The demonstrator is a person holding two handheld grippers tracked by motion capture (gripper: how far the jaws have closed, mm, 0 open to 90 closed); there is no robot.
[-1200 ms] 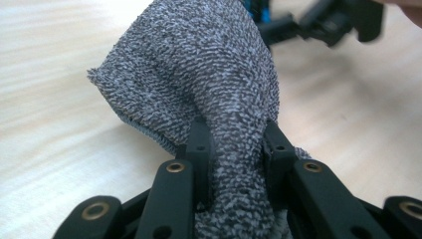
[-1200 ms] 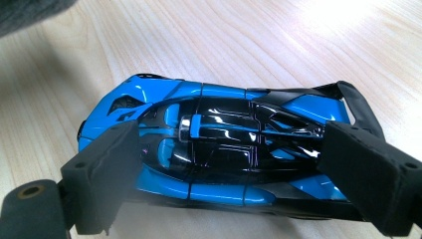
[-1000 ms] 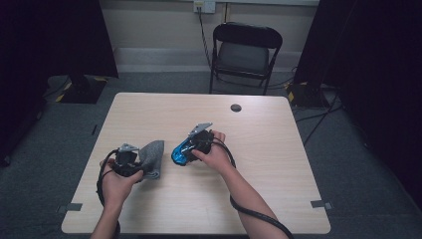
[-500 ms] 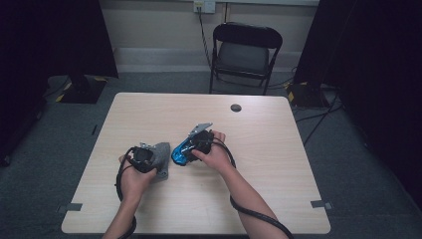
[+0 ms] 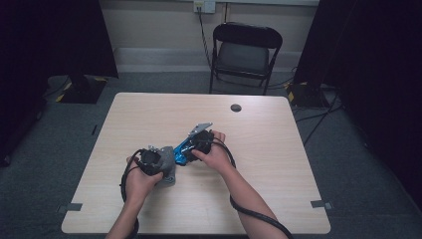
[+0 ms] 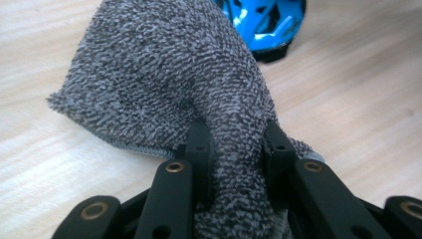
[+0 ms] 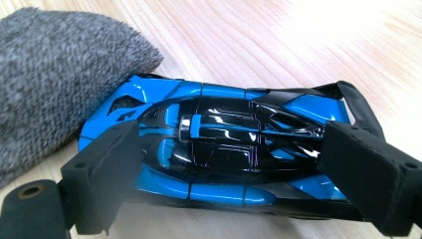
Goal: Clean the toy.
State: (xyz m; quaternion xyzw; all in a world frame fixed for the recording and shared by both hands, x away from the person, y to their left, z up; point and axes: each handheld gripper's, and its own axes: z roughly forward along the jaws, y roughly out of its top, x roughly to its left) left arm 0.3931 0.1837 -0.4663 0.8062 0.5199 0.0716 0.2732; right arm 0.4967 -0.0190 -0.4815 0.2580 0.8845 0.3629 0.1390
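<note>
A blue and black toy car (image 7: 219, 144) lies on the wooden table (image 5: 278, 164), and my right gripper (image 7: 234, 174) is shut on it, one pad at each end. From above, the car (image 5: 181, 151) sticks out to the left of the right gripper (image 5: 191, 147). My left gripper (image 6: 236, 144) is shut on a bunched fold of a grey terry cloth (image 6: 169, 74). The rest of that cloth spreads forward on the table towards the car (image 6: 263, 20). Seen from overhead, the left gripper (image 5: 158, 160) holds the cloth (image 5: 168, 160) against the car's near end. In the right gripper view, the cloth (image 7: 50, 84) lies at the car's nose.
A small black round disc (image 5: 236, 107) lies near the table's far edge. A black folding chair (image 5: 246, 55) stands beyond the table. Cables trail from both grippers towards the near edge.
My left gripper has carried the grey cloth to the right, up against the blue car. The right gripper and the car have stayed in place.
</note>
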